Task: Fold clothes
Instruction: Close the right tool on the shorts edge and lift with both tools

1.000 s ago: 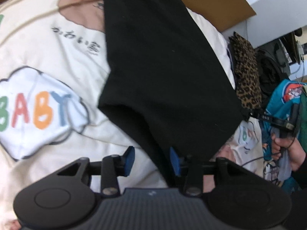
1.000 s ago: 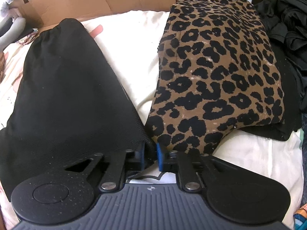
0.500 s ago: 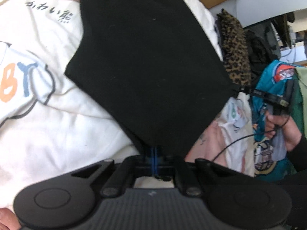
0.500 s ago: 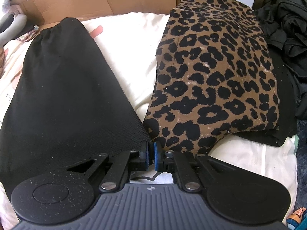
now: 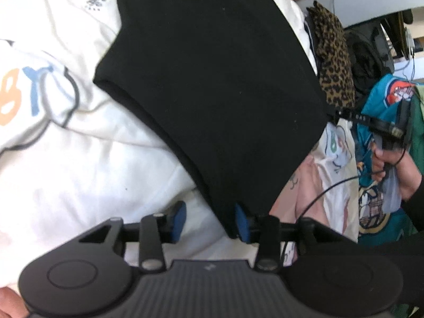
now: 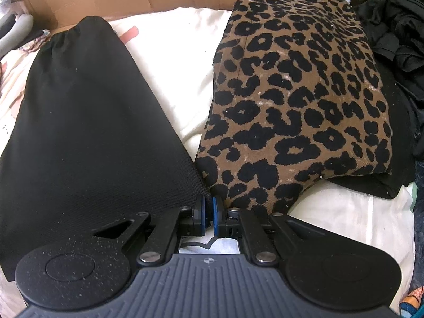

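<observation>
Opening up again, my left gripper (image 5: 209, 221) had snapped shut on the corner of the black garment (image 5: 217, 84) half a sec ago. Now its jaws were parting, w/ the cloth edge only brushing the right-hand pad. So that corner was let go, I think for a better bite. The garment lay flat on the white blanket (image 5: 87, 159), w/ the leopard-print cloth (image 6: 299, 100) beside it. My right gripper (image 6: 208, 218) stayed pinched tight on the other black corner. Fold not started yet, I'd say.
</observation>
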The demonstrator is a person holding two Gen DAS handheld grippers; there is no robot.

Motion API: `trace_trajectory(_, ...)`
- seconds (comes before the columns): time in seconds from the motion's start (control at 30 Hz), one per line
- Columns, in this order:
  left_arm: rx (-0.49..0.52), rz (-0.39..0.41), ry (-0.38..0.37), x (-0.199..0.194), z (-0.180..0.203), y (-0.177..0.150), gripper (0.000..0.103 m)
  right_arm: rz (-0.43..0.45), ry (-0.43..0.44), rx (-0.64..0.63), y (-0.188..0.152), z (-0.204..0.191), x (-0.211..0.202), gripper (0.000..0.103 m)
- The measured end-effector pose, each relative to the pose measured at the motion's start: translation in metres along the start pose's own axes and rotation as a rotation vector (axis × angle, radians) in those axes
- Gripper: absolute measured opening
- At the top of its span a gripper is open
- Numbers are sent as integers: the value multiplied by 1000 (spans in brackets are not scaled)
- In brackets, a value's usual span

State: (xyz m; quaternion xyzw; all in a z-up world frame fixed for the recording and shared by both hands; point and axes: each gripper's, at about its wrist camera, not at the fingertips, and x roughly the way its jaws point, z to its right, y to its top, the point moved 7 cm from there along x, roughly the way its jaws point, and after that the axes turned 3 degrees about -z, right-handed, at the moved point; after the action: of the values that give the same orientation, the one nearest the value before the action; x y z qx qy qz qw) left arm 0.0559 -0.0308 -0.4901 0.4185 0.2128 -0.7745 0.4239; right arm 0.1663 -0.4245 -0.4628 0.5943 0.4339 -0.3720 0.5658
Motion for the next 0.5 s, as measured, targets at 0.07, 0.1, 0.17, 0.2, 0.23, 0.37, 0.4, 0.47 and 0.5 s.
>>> trace_trajectory(0.07, -15, 2, -25, 3, -1, 1, 44, -6, -4, -8, 1, 0, 2, 4)
trace_trajectory(0.1, -23, 2, -38, 5, -2, 1, 45, -8, -7, -12, 1, 0, 3, 4)
trace_trajectory(0.17, -45, 7, -70, 8, -4, 3, 46, -11, -13, -18, 1, -1, 5, 4)
trace_trajectory(0.2, -64, 12, -91, 10, -6, 5, 46, -12, -16, -21, 1, -2, 6, 4)
trace_trajectory(0.23, -91, 18, -117, 11, -8, 6, 46, -13, -21, -27, 1, -3, 7, 4)
trace_trajectory(0.37, -193, 46, -232, 15, -21, 7, 46, -21, -33, -47, 1, -5, 9, 4)
trace_trajectory(0.4, -210, 48, -252, 17, -22, 7, 46, -24, -34, -47, 1, -5, 10, 4)
trace_trajectory(0.47, -243, 52, -292, 20, -25, 8, 44, -28, -39, -53, 2, -6, 11, 4)
trace_trajectory(0.5, -259, 54, -312, 22, -26, 9, 43, -30, -42, -57, 2, -6, 11, 4)
